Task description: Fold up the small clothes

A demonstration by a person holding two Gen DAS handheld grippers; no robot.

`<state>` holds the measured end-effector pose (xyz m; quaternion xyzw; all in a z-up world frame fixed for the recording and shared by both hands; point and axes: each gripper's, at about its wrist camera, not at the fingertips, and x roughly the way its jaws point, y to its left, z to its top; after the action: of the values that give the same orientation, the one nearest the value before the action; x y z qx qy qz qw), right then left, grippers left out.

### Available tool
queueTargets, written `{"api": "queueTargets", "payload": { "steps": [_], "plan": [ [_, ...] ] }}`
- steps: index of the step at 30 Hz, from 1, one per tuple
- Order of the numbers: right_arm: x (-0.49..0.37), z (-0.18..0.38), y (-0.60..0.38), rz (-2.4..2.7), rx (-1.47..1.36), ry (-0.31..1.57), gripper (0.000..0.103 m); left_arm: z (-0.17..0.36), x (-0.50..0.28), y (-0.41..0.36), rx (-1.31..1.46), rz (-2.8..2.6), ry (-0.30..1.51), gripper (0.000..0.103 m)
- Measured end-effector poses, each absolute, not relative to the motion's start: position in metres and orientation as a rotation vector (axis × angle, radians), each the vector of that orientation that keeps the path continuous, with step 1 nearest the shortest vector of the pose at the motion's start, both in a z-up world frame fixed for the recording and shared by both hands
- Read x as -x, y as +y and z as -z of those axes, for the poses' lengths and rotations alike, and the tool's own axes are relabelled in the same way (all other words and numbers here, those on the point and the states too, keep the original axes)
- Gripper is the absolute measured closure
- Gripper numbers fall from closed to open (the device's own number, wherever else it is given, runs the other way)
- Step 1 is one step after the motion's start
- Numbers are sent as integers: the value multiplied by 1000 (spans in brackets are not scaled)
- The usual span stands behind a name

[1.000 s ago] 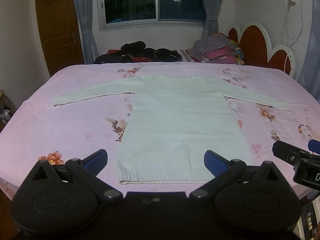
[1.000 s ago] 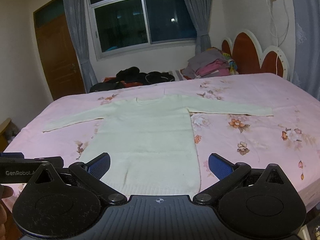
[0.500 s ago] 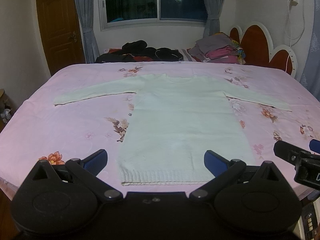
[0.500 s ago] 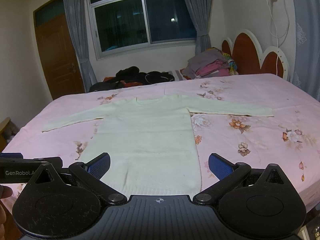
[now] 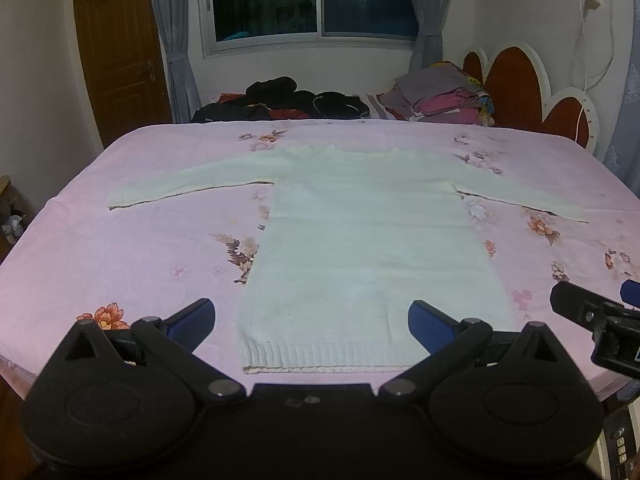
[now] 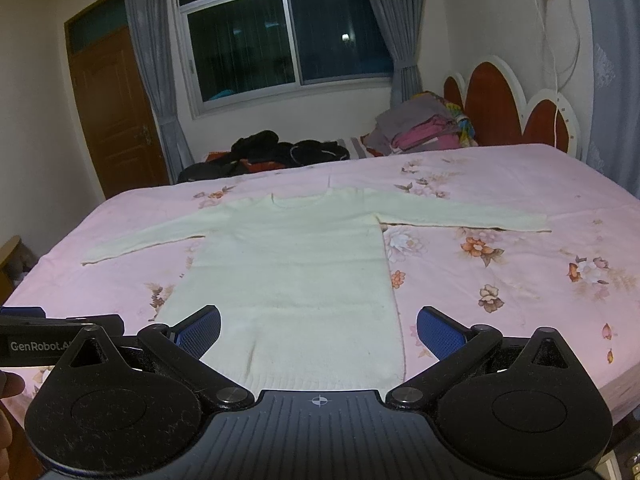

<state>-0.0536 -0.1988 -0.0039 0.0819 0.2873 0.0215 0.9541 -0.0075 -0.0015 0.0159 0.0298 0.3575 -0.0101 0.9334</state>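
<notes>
A wide bed [image 5: 120, 248] under a pink flowered sheet fills both views, and a pale cream sweater [image 5: 368, 248] lies flat on it, front up, neck toward the window and ribbed hem at the near edge, both sleeves stretched straight out to the sides. Behind it, well apart, sit a stack of folded clothes [image 5: 440, 100] by the headboard and a dark heap of clothes [image 5: 288, 98] under the window. The left gripper [image 5: 311, 318] hangs above the hem with its jaws spread wide and nothing between them; the right gripper [image 6: 319, 330] hangs just beside it, over the hem's right part, equally wide and empty. No fold looks started, so the risks lie in the first grab. The knit seems thick and loose, so a pinch at the hem may catch only the top layer and pull the front away from the back, leaving a crooked crease. A pinch that goes too deep may take the sheet with it and drag the whole sweater askew. The long sleeves may trail or bunch if the body is lifted first, and the two grippers, so near each other, may bump if both close on the same stretch of hem
</notes>
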Motion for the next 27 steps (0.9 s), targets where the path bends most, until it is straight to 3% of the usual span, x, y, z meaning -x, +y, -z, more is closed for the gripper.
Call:
{"api": "queueTargets", "payload": {
  "steps": [27],
  "plan": [
    [-2, 22, -207, 22, -171, 601, 0, 2, -62, 1, -87, 20, 766, 0]
  ]
}}
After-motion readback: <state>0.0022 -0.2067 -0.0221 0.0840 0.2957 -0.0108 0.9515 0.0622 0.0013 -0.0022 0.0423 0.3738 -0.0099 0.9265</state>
